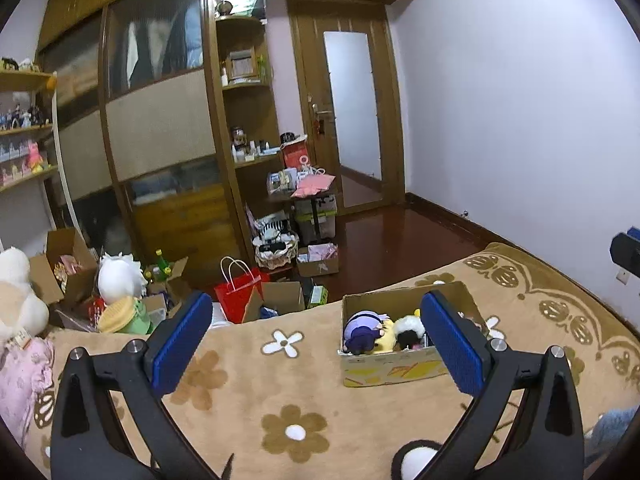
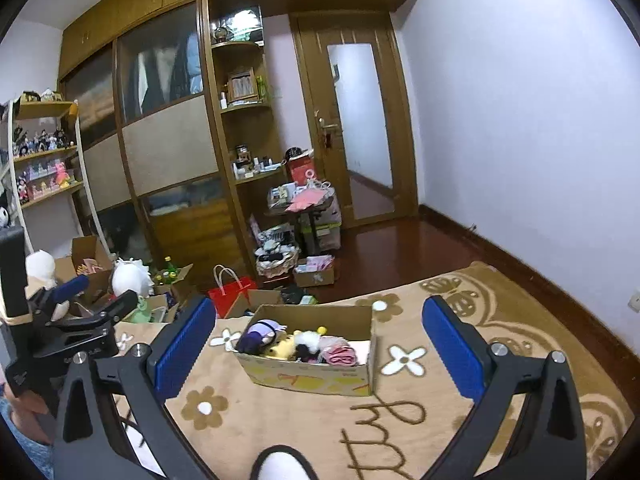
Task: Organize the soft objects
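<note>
A cardboard box (image 1: 394,372) (image 2: 308,378) stands on the tan flowered blanket (image 1: 256,384) (image 2: 404,408). It holds a purple plush (image 1: 362,330) (image 2: 258,334), a yellow plush (image 2: 282,348), a black-and-white plush (image 1: 408,332) (image 2: 306,342) and a pink soft item (image 2: 340,354). My left gripper (image 1: 316,340) is open and empty, above the blanket, left of the box. My right gripper (image 2: 320,344) is open and empty, hovering just in front of the box. The left gripper also shows at the left of the right wrist view (image 2: 86,300). A black-and-white soft thing (image 1: 416,460) (image 2: 280,466) lies at the near edge.
A pink cloth (image 1: 20,384) and a cream plush (image 1: 16,292) lie at the blanket's left. Beyond the edge, the floor holds open boxes, a white plush (image 1: 118,276) (image 2: 128,276) and a red bag (image 1: 238,292) (image 2: 230,294). Wardrobe, shelves and door stand behind.
</note>
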